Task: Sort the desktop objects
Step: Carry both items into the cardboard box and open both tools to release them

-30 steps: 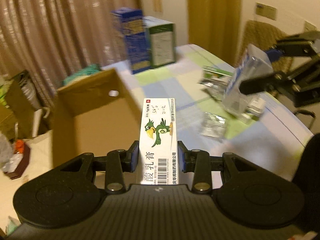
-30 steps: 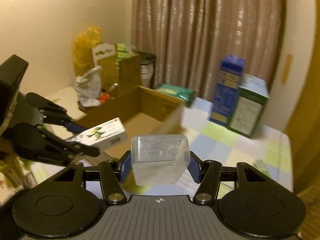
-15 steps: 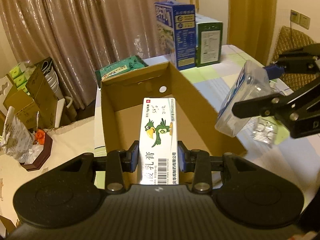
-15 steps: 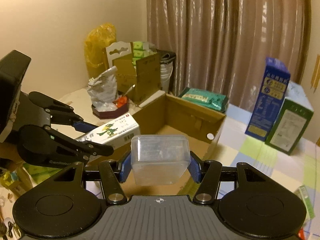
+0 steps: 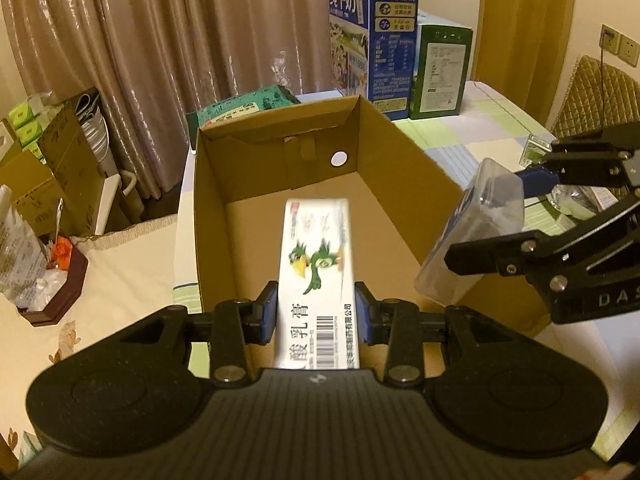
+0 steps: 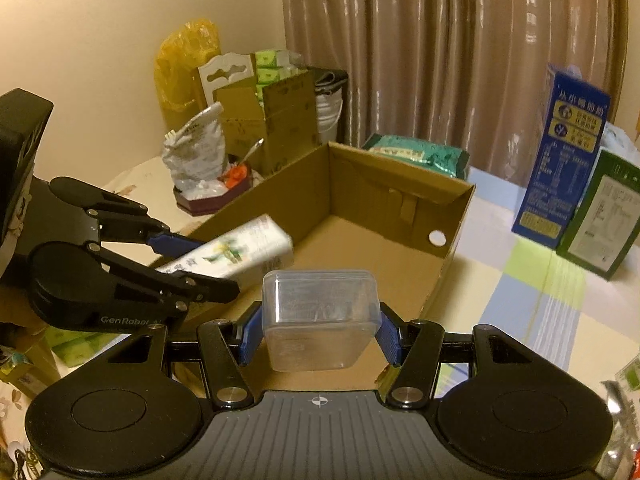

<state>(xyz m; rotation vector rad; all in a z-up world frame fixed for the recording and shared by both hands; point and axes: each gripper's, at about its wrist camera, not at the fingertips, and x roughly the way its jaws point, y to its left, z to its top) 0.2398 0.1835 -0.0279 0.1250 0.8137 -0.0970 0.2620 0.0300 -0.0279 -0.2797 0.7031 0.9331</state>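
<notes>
My left gripper (image 5: 316, 316) is shut on a long white medicine box with a green bird print (image 5: 316, 264), held above the near end of an open cardboard box (image 5: 396, 160). My right gripper (image 6: 320, 334) is shut on a clear plastic container (image 6: 320, 312), hanging over the cardboard box's (image 6: 452, 216) near right corner. In the left wrist view the right gripper (image 5: 492, 216) and the clear container (image 5: 472, 240) come in from the right, over the box's right wall. The right wrist view shows the left gripper (image 6: 192, 260) with the white box (image 6: 236, 256) at the left.
A blue milk carton (image 5: 372, 40) and a green carton (image 5: 440, 72) stand behind the cardboard box, a green packet (image 5: 244, 108) beside it. Foil packets (image 5: 576, 200) lie on the checked tablecloth at the right. Boxes and bags (image 6: 240, 120) crowd the far left.
Both grippers moved left over the table and lower, from beside the cardboard box to above its open inside. Each has kept its grip on its object.
</notes>
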